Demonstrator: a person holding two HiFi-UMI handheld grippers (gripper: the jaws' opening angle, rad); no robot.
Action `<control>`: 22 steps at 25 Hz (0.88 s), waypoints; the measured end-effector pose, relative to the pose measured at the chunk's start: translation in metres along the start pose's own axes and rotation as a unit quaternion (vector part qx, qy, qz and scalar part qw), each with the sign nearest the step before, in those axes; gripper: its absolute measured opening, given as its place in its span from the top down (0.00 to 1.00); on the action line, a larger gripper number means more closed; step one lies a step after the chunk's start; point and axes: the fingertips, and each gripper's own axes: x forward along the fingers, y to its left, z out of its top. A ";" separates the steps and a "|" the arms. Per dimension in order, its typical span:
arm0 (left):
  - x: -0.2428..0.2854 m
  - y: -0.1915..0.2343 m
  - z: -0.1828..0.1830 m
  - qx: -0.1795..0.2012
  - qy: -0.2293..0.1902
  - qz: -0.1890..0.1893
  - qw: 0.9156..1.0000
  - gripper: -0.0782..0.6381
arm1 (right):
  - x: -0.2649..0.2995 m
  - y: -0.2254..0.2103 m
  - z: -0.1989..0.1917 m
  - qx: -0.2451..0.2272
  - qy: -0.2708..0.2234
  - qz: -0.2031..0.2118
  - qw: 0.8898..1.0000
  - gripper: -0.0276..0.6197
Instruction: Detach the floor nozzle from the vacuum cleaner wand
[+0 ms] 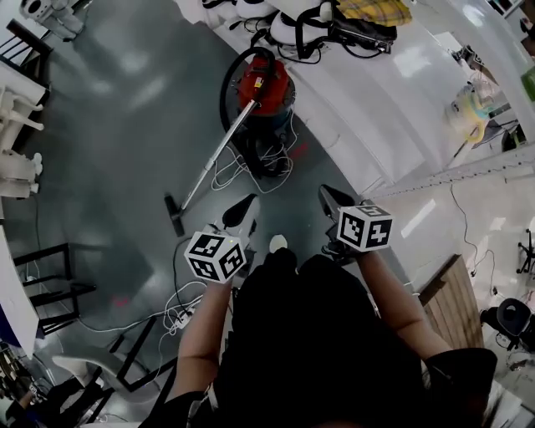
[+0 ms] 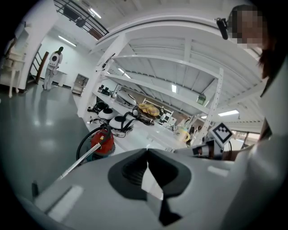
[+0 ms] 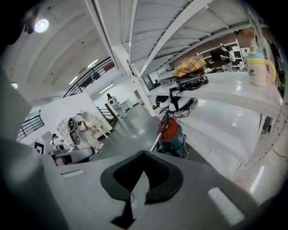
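In the head view the red canister vacuum [image 1: 263, 88] stands on the grey floor by a white bench. Its silver wand [image 1: 213, 159] slants down-left to the dark floor nozzle [image 1: 173, 215], which rests on the floor. My left gripper [image 1: 248, 202] and right gripper [image 1: 325, 194] are both shut and empty, side by side short of the vacuum and apart from the wand. The left gripper view shows the vacuum [image 2: 101, 143] and wand [image 2: 77, 161] beyond its closed tips [image 2: 147, 153]. In the right gripper view the vacuum [image 3: 171, 131] lies past the closed tips [image 3: 144, 155].
White cables [image 1: 251, 163] lie tangled on the floor round the vacuum. A long white bench [image 1: 393, 92] with gear and a yellow cloth [image 1: 376, 10] runs along the right. Black frames [image 1: 50, 280] and a power strip [image 1: 180, 316] lie at lower left, a wooden board [image 1: 443, 288] at right.
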 end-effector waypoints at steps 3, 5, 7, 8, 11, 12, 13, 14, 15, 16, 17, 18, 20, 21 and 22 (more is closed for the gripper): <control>0.007 0.018 0.014 0.005 -0.002 -0.007 1.000 0.88 | 0.021 0.003 0.025 0.003 -0.018 0.006 1.000 0.96; 0.013 0.024 0.019 0.001 -0.002 -0.010 1.000 0.88 | 0.029 0.002 0.037 0.009 -0.025 0.009 1.000 0.96; 0.021 0.031 0.020 0.000 0.002 -0.010 1.000 0.88 | 0.037 0.000 0.046 0.013 -0.027 0.010 1.000 0.96; 0.026 0.035 0.022 -0.001 0.004 -0.008 1.000 0.88 | 0.043 -0.002 0.050 0.013 -0.026 0.010 1.000 0.96; 0.046 0.050 0.031 -0.005 0.005 0.005 1.000 0.88 | 0.064 -0.007 0.064 0.001 -0.017 0.014 1.000 0.96; 0.055 0.053 0.035 -0.004 0.004 0.010 1.000 0.88 | 0.072 -0.010 0.068 -0.004 -0.013 0.015 1.000 0.96; 0.064 0.057 0.040 0.001 0.004 0.014 1.000 0.88 | 0.081 -0.014 0.073 -0.009 -0.009 0.015 1.000 0.96; 0.074 0.060 0.045 0.007 0.004 0.018 1.000 0.88 | 0.090 -0.019 0.078 -0.012 -0.005 0.015 1.000 0.96; 0.083 0.063 0.049 0.013 0.006 0.022 1.000 0.88 | 0.100 -0.023 0.084 -0.014 -0.001 0.017 1.000 0.96; 0.093 0.066 0.053 0.018 0.008 0.024 1.000 0.88 | 0.109 -0.026 0.092 -0.016 0.003 0.019 1.000 0.96; 0.102 0.070 0.057 0.019 0.010 0.026 0.999 0.88 | 0.119 -0.029 0.100 -0.019 0.006 0.023 1.000 0.96; 0.111 0.074 0.060 0.017 0.011 0.028 0.999 0.88 | 0.128 -0.032 0.109 -0.023 0.008 0.027 0.999 0.96; 0.127 0.083 0.069 0.005 0.012 0.031 0.999 0.88 | 0.146 -0.036 0.127 -0.032 0.015 0.036 0.999 0.96; 0.136 0.088 0.074 -0.002 0.012 0.033 0.999 0.88 | 0.155 -0.039 0.136 -0.036 0.019 0.040 0.998 0.96; 0.144 0.093 0.080 -0.007 0.012 0.036 0.999 0.88 | 0.164 -0.042 0.145 -0.039 0.025 0.044 0.998 0.96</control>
